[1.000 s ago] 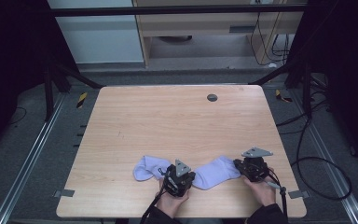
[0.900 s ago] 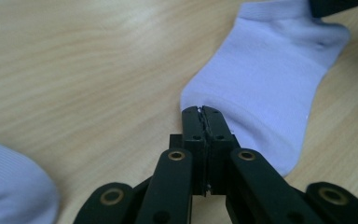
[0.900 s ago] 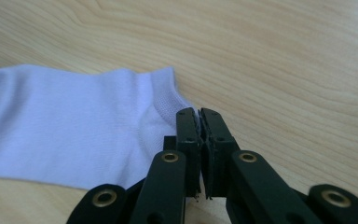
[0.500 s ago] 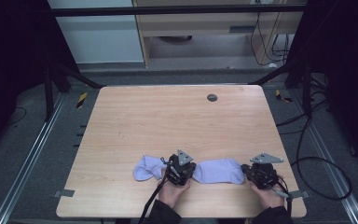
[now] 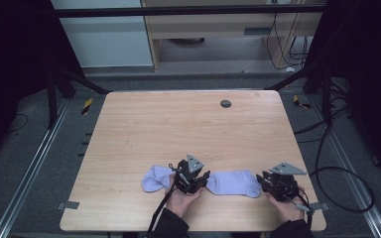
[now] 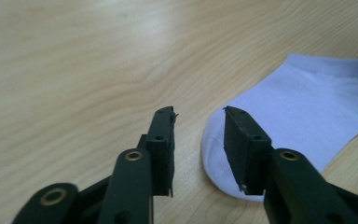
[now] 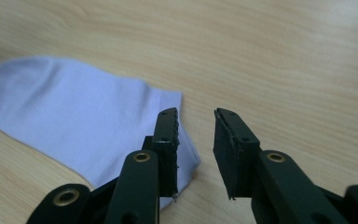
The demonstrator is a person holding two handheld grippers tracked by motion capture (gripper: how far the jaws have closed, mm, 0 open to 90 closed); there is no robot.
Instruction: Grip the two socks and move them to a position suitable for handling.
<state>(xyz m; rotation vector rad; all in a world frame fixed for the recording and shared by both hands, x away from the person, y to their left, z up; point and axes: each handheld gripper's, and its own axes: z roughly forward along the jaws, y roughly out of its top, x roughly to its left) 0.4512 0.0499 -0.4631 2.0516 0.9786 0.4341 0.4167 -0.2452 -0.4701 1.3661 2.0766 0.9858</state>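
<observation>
socks lie flat at the table's [image 5: 129,124] near edge in the high view: right sock [image 5: 234,182] between both grippers, left sock [image 5: 156,177] beside the left gripper [image 5: 202,179].

left gripper view: jaws just opened, nothing between them, toe released.

right gripper view: right gripper [image 7: 196,135] likewise spread, empty (sock laid out, likely finished).

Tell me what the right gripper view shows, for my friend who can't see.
A pale lilac sock lies flat on a wooden table. The right claw hangs open just above its edge, nothing between its black jaws, which have just been opening.
</observation>
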